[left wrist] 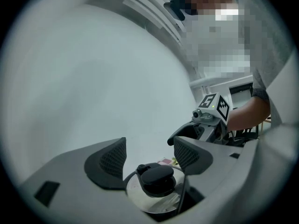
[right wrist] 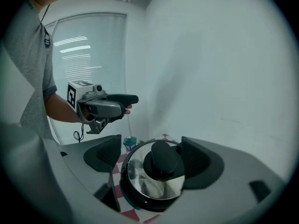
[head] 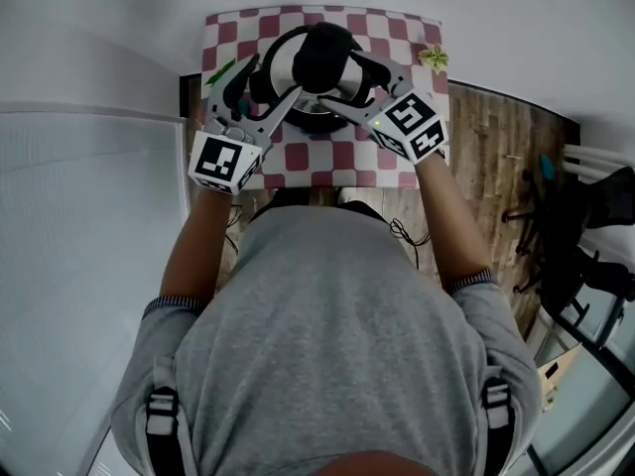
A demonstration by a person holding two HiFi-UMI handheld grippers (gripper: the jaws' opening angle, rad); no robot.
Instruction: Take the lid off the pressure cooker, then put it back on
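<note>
The pressure cooker (head: 316,117) stands on a table with a red and white checked cloth (head: 327,157). Its shiny steel lid (head: 283,64) with a black knob handle (head: 322,53) sits on the pot. My left gripper (head: 266,79) is at the cooker's left side, open. My right gripper (head: 347,82) is at its right side, also open. In the left gripper view the lid knob (left wrist: 156,178) lies below and beyond the spread pads (left wrist: 114,157). The right gripper view shows the knob (right wrist: 161,160) between the spread pads (right wrist: 105,153), and I cannot tell whether they touch it.
A small green thing (head: 432,58) lies at the table's far right corner and another green item (head: 220,70) at the far left. A teal object (right wrist: 130,141) stands behind the cooker. White wall behind; blinds (head: 89,226) to the left; dark furniture (head: 585,226) on the wooden floor to the right.
</note>
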